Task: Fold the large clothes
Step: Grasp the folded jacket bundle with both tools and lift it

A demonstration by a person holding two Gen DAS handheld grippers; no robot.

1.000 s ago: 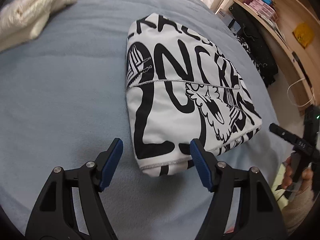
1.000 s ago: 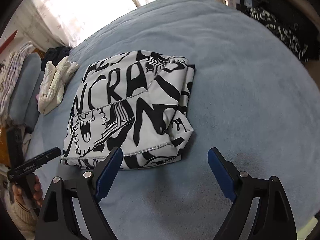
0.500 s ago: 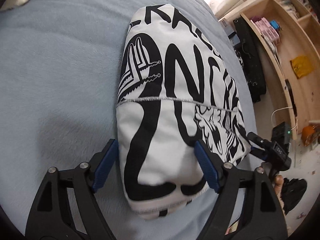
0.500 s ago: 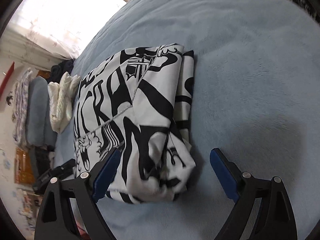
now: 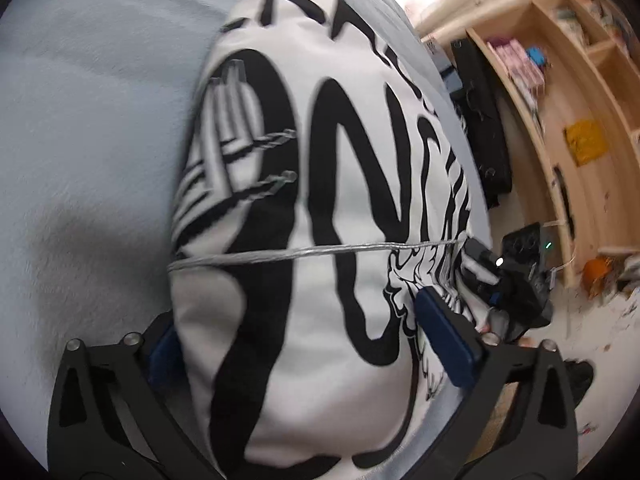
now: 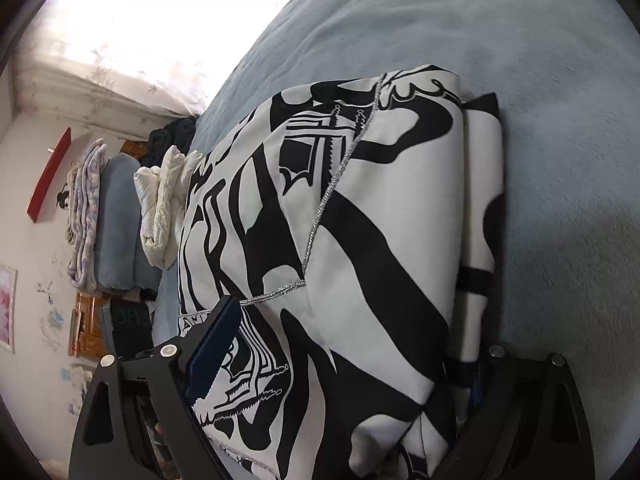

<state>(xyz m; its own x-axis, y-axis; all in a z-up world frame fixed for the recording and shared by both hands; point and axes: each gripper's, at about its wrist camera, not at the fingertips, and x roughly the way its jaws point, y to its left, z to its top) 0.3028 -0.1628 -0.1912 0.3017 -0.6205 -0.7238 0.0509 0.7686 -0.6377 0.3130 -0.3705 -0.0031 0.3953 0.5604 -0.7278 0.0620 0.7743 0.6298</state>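
Note:
A folded white garment with bold black lettering (image 5: 320, 220) lies on the light blue bed cover (image 5: 80, 120). My left gripper (image 5: 296, 316) straddles the garment's near end; its jaws are opening wide, the cloth bulges up between them, and the left finger is partly hidden under the fabric. In the right wrist view the same garment (image 6: 360, 220) fills the middle. My right gripper (image 6: 356, 332) straddles its other end, jaws wide, with the right finger mostly covered by the folded layers. The pads do not visibly squeeze the cloth.
Cream folded clothes (image 6: 160, 204) and a blue folded blanket (image 6: 116, 220) are stacked at the bed's far end below a bright curtain (image 6: 140, 20). A wooden shelf unit (image 5: 560, 100) and a black bag (image 5: 480, 128) stand beside the bed. Bare bed cover (image 6: 560, 120) lies right of the garment.
Both grippers have come down and forward over the garment's two ends, so the cloth now sits between each pair of fingers. The left jaws have widened.

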